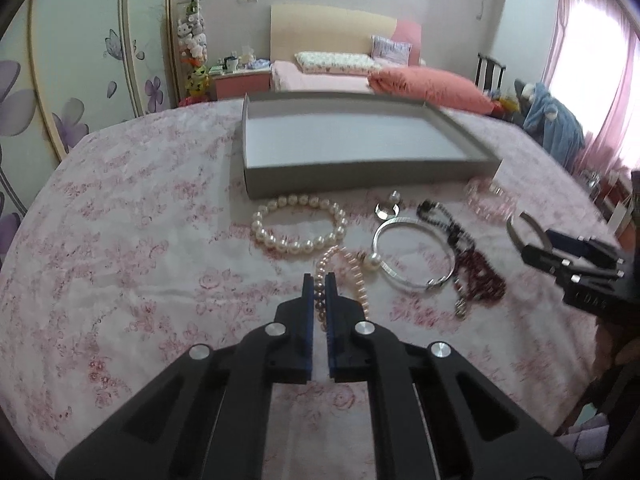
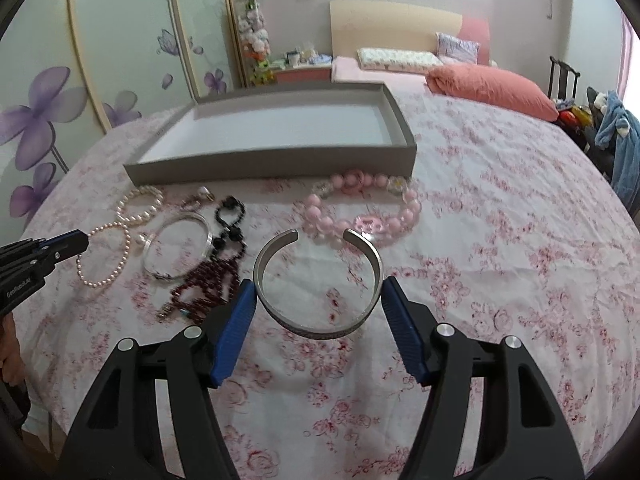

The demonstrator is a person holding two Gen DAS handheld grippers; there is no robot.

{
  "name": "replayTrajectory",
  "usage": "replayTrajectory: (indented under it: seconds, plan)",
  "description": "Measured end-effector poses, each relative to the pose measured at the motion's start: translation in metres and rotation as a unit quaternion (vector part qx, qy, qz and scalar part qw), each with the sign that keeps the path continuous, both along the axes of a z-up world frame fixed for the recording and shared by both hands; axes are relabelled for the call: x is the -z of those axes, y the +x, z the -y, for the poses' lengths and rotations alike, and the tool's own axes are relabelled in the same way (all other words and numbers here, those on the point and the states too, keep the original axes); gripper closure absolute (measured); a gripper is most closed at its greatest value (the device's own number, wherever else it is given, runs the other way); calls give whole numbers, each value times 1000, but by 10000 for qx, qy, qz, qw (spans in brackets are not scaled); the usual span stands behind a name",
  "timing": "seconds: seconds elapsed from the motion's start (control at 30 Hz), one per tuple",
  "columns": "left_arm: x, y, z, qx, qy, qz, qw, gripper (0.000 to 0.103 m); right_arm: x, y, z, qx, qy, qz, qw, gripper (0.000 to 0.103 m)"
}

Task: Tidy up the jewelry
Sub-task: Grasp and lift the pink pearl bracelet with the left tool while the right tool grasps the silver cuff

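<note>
My left gripper (image 1: 319, 280) is shut on the pink pearl necklace (image 1: 356, 276), whose strand runs between its pads; the necklace also shows in the right wrist view (image 2: 120, 258). My right gripper (image 2: 318, 286) holds the silver cuff bracelet (image 2: 316, 280) between its blue pads, jaws wide, above the cloth. An empty grey tray (image 1: 352, 178) stands beyond the jewelry, also in the right wrist view (image 2: 272, 160). A white pearl bracelet (image 1: 300, 224), a silver bangle (image 1: 414, 254), dark red beads (image 1: 478, 276) and black beads (image 1: 440, 216) lie before it. A pink bead bracelet (image 2: 360, 208) lies near the tray.
The table has a pink floral cloth (image 2: 500, 240). A small ring (image 1: 387, 210) lies by the bangle. A bed with a coral pillow (image 2: 492, 86) and a flowered wardrobe (image 2: 60, 80) are behind.
</note>
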State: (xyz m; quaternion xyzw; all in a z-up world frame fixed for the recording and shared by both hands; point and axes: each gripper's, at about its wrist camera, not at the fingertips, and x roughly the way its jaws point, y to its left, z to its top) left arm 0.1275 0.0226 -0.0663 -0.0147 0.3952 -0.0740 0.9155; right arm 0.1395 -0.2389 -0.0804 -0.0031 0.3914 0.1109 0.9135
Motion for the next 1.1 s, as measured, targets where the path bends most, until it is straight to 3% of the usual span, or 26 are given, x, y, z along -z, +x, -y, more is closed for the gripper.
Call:
replayTrajectory:
  seconds: [0.27,0.63,1.1]
  plan:
    - [-24,-15,5,-11,-392,430,9983,97,-24,-13,-13,-170,162,584,9980,38]
    - [-50,-22,17,-156,-449,931,9945,97,-46,-21,-25,-229,216,1232,9919,38]
    - [-91,20,36,-408,15,1610,9861,97,-87,11,-30,144,107,2276,9736,38]
